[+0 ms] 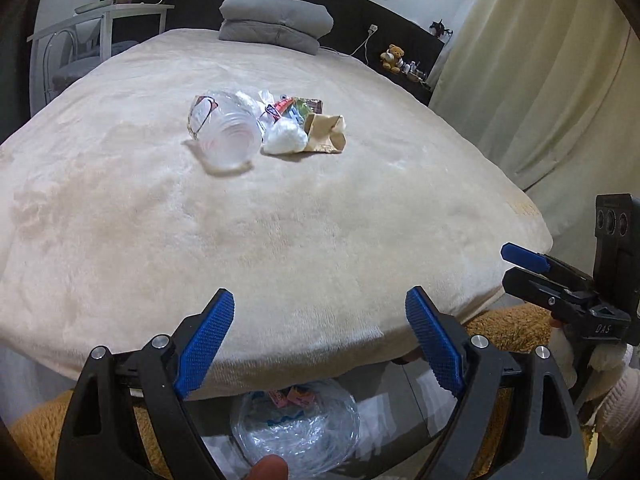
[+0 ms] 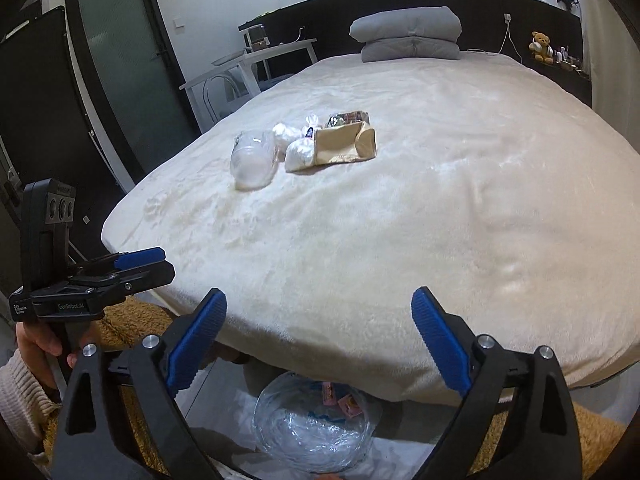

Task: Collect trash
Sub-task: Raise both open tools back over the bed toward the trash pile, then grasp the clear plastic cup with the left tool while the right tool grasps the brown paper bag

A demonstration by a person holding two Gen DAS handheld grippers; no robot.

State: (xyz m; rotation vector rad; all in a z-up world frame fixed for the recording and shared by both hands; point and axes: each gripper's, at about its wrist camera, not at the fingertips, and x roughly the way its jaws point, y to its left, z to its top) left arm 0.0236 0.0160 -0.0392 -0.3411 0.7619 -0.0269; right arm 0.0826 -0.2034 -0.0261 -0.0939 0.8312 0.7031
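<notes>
Left hand-held gripper [image 1: 320,336]: jaws wide, nothing between the blue pads. Right hand-held gripper [image 2: 320,340]: jaws wide, likewise empty. Both hang at the foot of the bed [image 1: 280,216], above a bin [image 2: 224,408] that already holds crumpled clear plastic [image 2: 316,424] and small pink scraps.

Remaining trash lies in one cluster at mid-bed, well apart from both grippers:
- a clear plastic cup [image 1: 228,136] on its side, mouth toward the cameras;
- a white plastic wad [image 1: 285,139] just beside it;
- a brown paper bag [image 1: 326,133], crumpled, touching the wad;
- coloured wrappers [image 1: 294,105] behind these.

Judged risks from this position:
1. The cup is round, light and lying on a soft blanket. A pad that meets it off-centre would likely roll it away or crush the wall.
2. The items touch one another. Closing on one may drag a neighbour partway and drop it on the bed or floor.
3. The blanket is plush. Pads driven too low could pinch fabric together with the trash.
4. The bin sits partly under the bed edge. A release made too early would likely miss the opening.
</notes>
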